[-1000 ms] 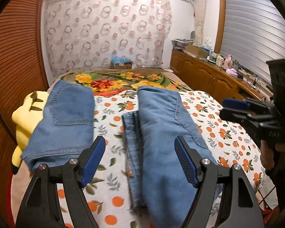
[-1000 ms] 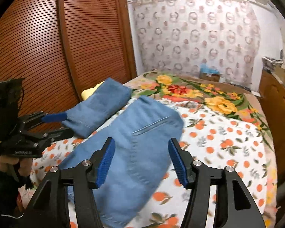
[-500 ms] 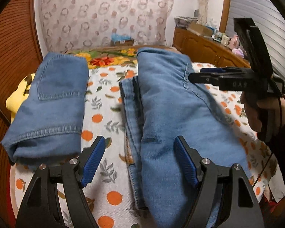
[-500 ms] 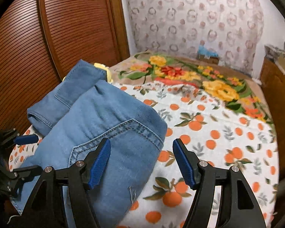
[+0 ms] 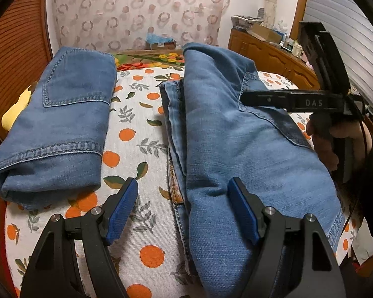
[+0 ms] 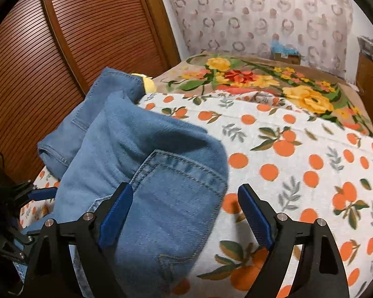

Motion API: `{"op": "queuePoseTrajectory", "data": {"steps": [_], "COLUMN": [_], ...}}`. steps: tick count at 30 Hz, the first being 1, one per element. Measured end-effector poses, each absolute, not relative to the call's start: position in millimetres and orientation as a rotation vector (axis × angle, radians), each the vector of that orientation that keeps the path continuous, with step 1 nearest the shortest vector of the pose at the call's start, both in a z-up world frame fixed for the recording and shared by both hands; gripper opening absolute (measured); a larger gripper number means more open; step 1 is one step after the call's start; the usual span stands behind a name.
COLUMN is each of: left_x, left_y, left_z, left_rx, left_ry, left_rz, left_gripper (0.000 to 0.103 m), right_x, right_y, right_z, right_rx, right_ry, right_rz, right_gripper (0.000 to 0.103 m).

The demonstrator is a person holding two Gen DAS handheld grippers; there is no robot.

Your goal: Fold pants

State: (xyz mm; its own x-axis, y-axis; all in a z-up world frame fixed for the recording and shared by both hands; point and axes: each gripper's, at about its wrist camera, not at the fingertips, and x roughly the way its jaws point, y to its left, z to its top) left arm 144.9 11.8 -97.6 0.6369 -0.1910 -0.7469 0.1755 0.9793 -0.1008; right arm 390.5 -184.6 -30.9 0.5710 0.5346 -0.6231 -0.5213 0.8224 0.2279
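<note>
A pair of blue jeans [image 5: 236, 134] lies folded lengthwise on the bed, running away from me; it also shows in the right wrist view [image 6: 161, 173]. My left gripper [image 5: 184, 211] is open and empty, low over the jeans' near left edge. My right gripper [image 6: 186, 213] is open and empty, over the jeans' back-pocket corner. It also shows in the left wrist view [image 5: 268, 99], hovering above the jeans' right side.
A second folded pair of jeans [image 5: 59, 121] lies to the left, partly over a yellow plush toy [image 5: 15, 111]. The bed has an orange-print sheet [image 5: 136, 136] and a floral blanket [image 6: 273, 84]. A wooden wardrobe [image 6: 62, 49] stands left, a sideboard [image 5: 273, 52] right.
Both grippers have come down and closer to the jeans. The right gripper has moved in over the jeans' right side. Both stay open.
</note>
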Motion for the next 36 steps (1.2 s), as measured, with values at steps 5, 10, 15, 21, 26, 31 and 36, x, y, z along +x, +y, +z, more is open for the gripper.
{"op": "queuePoseTrajectory", "data": {"steps": [5, 10, 15, 21, 26, 31, 36], "left_x": [143.8, 144.6, 144.2, 136.8, 128.7, 120.0, 111.1], "left_y": [13.8, 16.0, 15.0, 16.7, 33.0, 56.7, 87.5], "left_z": [-97.8, -98.2, -100.1, -85.9, -64.0, -28.3, 0.3], "left_rx": [-0.038, -0.06, -0.144, -0.171, -0.214, -0.232, -0.24], "left_ry": [0.849, 0.849, 0.86, 0.812, 0.733, 0.627, 0.539], "left_rz": [-0.218, -0.246, -0.348, -0.387, -0.37, -0.337, -0.281], "left_gripper": [0.076, 0.066, 0.033, 0.009, 0.008, 0.008, 0.008], "right_x": [397.2, 405.8, 407.5, 387.9, 368.9, 355.4, 343.1], "right_y": [-184.5, -185.9, -189.2, -185.2, -169.0, -148.3, -120.3], "right_z": [-38.8, -45.1, -42.9, -4.2, 39.5, 83.1, 122.5], "right_rx": [0.044, 0.077, 0.075, 0.06, 0.01, -0.058, -0.117], "right_ry": [0.763, 0.785, 0.778, 0.675, 0.581, 0.507, 0.437], "right_rz": [0.665, 0.702, 0.728, 0.763, 0.806, 0.84, 0.884], "right_gripper": [0.087, 0.081, 0.048, 0.025, 0.025, 0.025, 0.024]}}
